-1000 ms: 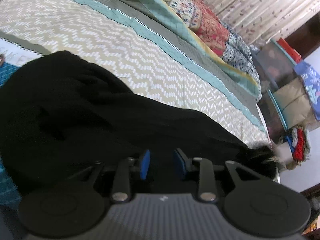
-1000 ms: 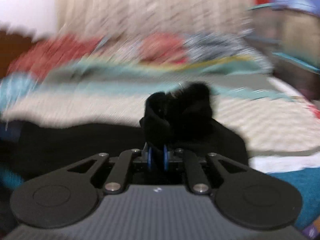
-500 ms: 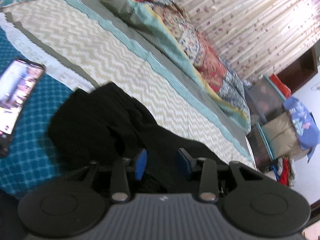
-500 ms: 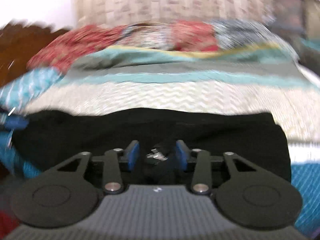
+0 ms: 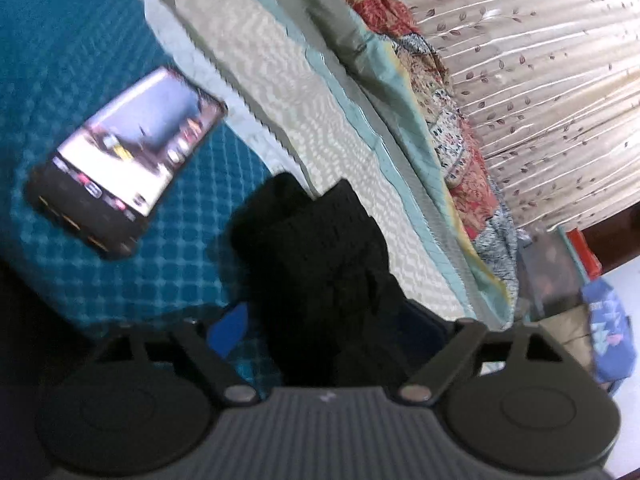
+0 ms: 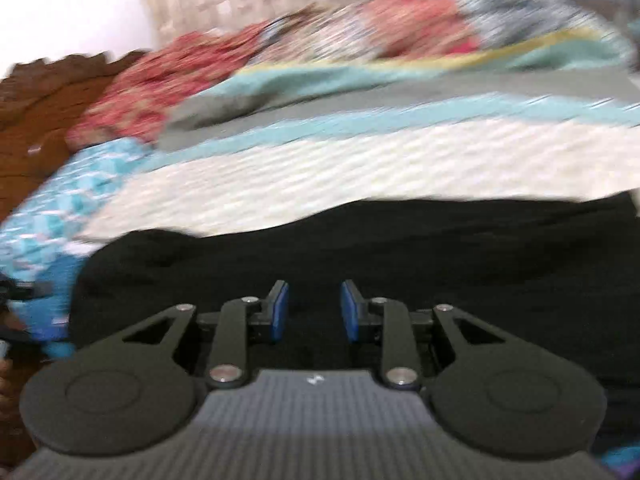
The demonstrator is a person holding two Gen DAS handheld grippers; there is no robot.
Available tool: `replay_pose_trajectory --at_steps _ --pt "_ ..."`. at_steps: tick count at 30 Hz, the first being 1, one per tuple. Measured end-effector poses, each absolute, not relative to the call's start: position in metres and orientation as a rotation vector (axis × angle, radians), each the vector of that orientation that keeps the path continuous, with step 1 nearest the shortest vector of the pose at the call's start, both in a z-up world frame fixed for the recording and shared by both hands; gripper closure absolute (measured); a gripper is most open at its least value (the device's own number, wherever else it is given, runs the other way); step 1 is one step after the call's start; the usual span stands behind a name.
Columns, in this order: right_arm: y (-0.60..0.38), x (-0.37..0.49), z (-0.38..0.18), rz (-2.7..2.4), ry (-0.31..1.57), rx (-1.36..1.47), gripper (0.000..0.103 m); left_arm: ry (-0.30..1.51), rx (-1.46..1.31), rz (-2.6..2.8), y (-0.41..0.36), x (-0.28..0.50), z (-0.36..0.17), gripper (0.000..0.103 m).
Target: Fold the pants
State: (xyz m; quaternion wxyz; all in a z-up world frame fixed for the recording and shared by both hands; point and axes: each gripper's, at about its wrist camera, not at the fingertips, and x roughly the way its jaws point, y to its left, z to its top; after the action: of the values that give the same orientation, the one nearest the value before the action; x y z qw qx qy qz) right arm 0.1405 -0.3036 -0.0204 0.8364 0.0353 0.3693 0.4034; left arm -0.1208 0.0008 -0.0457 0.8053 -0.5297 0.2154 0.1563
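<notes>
The black pants (image 6: pixel 400 256) lie across the bed in a wide band in the right wrist view. My right gripper (image 6: pixel 312 312) is open and empty just above them, blue pads apart. In the left wrist view a bunched end of the pants (image 5: pixel 320 264) rises between the fingers of my left gripper (image 5: pixel 320 332). Its jaws stand wide apart; only the left blue pad (image 5: pixel 228 332) shows, and the cloth hides the right one. The cloth is not pinched.
A phone (image 5: pixel 120 160) with a lit screen lies on the teal bedcover (image 5: pixel 60 40) left of the pants. A cream zigzag blanket (image 5: pixel 288 92) and patterned quilts (image 5: pixel 440 92) lie beyond, before a curtain (image 5: pixel 540 80). Bags and boxes (image 5: pixel 600 312) stand at the right.
My right gripper let go of the bunched cloth and opened; the pants now lie flat under it. My left gripper opened wider and swung, bringing the phone closer into view.
</notes>
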Motion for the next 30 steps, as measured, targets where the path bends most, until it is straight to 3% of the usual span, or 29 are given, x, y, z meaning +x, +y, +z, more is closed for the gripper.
replay_pose_trajectory --at_steps 2,5,6,8,9,12,20,25,27,29,30 --pt "-0.270 0.143 -0.028 0.933 0.845 0.104 0.078 0.466 -1.146 0.325 0.002 -0.110 -0.054 0.003" --pt "-0.222 0.143 -0.042 1.024 0.934 0.141 0.083 0.453 -1.147 0.329 0.008 -0.096 -0.064 0.006" --pt "-0.212 0.140 -0.046 1.030 0.969 0.146 0.084 0.430 -1.147 0.327 0.011 -0.094 -0.067 0.013" --pt "-0.185 0.146 -0.073 1.004 1.107 0.145 0.085 0.443 -1.166 0.324 0.017 -0.086 -0.074 0.064" --pt "-0.180 0.144 -0.085 0.989 1.132 0.155 0.093 0.448 -1.190 0.310 0.019 -0.083 -0.078 0.068" --pt "-0.179 0.146 -0.083 0.984 1.139 0.203 0.094 0.411 -1.179 0.275 0.015 -0.083 -0.069 0.077" --pt "-0.202 0.143 -0.067 0.972 1.073 0.294 0.087 0.414 -0.678 0.127 -0.063 -0.043 0.013 0.077" --pt "-0.259 0.160 -0.049 0.822 0.933 0.406 0.087 0.515 -0.392 -0.001 -0.145 -0.009 0.022 0.075" --pt "-0.287 0.166 -0.044 0.735 0.875 0.456 0.087 0.587 -0.270 -0.042 -0.187 0.003 0.009 0.063" --pt "-0.311 0.170 -0.042 0.655 0.826 0.476 0.087 0.676 -0.158 -0.112 -0.224 0.015 -0.011 0.035" --pt "-0.319 0.169 -0.043 0.626 0.810 0.479 0.087 0.723 -0.120 -0.152 -0.240 0.018 -0.020 0.031"
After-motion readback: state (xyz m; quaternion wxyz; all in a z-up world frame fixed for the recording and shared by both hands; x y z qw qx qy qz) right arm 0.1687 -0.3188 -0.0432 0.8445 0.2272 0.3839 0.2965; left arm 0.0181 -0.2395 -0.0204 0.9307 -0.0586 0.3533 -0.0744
